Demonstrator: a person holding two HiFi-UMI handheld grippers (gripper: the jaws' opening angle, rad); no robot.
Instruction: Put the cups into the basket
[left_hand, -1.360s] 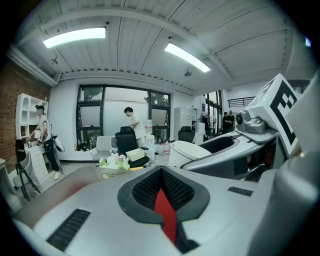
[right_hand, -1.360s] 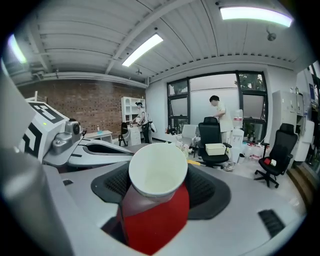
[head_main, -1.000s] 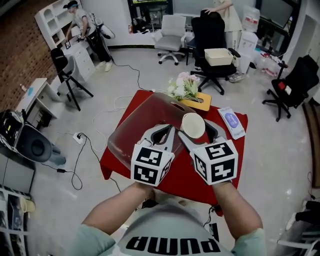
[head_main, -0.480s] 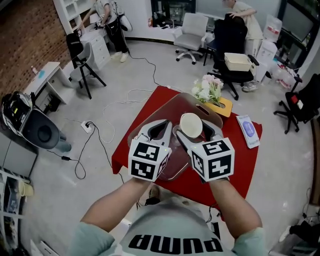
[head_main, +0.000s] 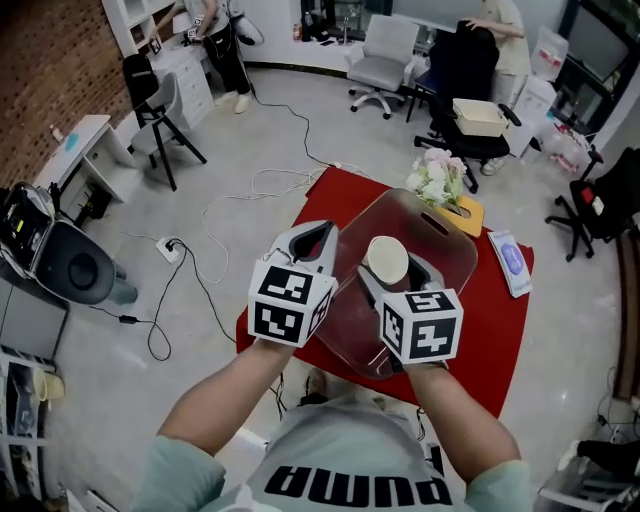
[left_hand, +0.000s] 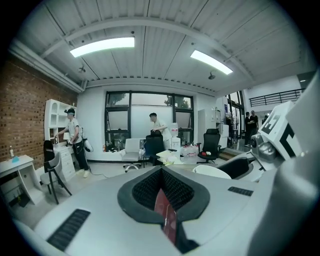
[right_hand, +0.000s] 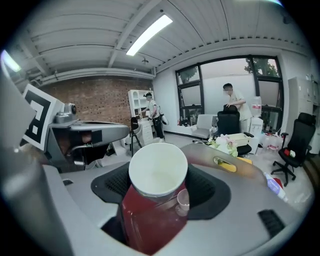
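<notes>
A white paper cup (head_main: 385, 256) stands upright between the fingers of my right gripper (head_main: 392, 270), which is shut on it. In the right gripper view the cup (right_hand: 158, 171) fills the middle, mouth up and empty. It hangs over the translucent brownish basket (head_main: 447, 243), which lies on the red table (head_main: 505, 320). Under the held cup a small clear cup (right_hand: 183, 199) shows through the gap. My left gripper (head_main: 322, 230) is shut on nothing, at the basket's left rim. The basket's handle slot (right_hand: 225, 163) faces away from me.
Pale flowers (head_main: 437, 178), a yellow box (head_main: 470, 213) and a blue and white pack (head_main: 513, 262) sit along the table's far side. Cables and a power strip (head_main: 168, 246) lie on the floor to the left. Office chairs (head_main: 470, 65) and people stand farther back.
My right gripper has carried the cup from the basket's far right part to above its middle. The left gripper has drifted to the basket's left rim. My head view shifted left.
</notes>
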